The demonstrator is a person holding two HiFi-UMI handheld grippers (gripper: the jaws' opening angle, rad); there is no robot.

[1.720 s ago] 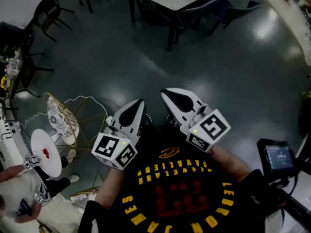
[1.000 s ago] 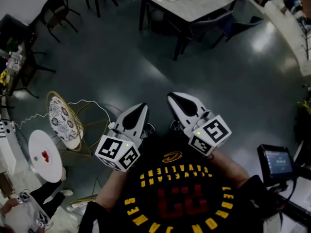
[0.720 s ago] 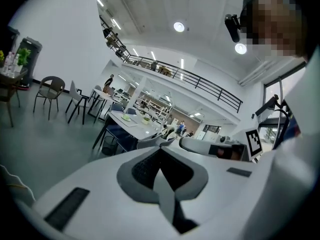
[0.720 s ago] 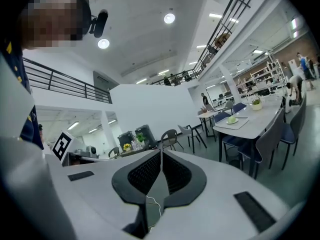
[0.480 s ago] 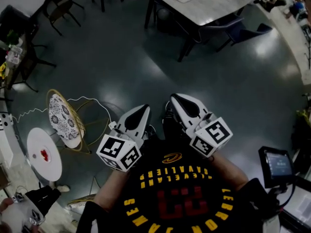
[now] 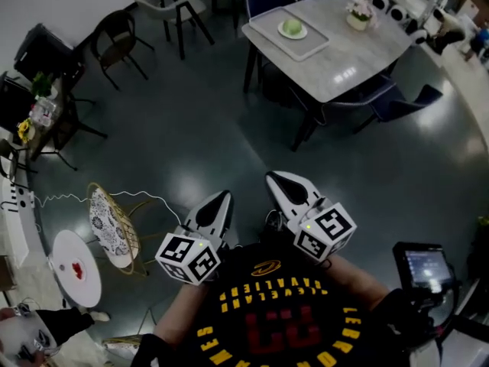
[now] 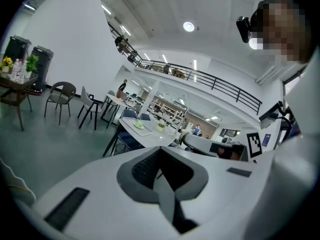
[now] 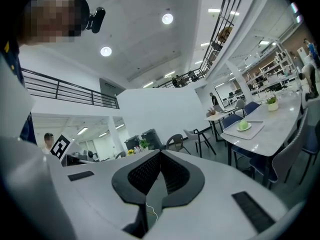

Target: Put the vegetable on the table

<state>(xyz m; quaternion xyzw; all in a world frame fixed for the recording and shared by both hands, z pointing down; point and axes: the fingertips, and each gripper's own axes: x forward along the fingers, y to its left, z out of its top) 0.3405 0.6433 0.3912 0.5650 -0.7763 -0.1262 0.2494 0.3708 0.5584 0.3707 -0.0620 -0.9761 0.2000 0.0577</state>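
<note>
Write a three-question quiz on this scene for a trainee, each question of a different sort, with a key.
1. True or false: the left gripper is holding the green vegetable.
2. Where does the green vegetable lie?
A. On a plate that sits on a tray on the table
B. On the floor between the chairs
C. Between the right gripper's jaws
3. Fill in the blank: the jaws of the right gripper are ___ (open or shut), with nothing between them.

Key: 1 false, as both grippers are empty and far from the table; 2 A; 3 shut.
</note>
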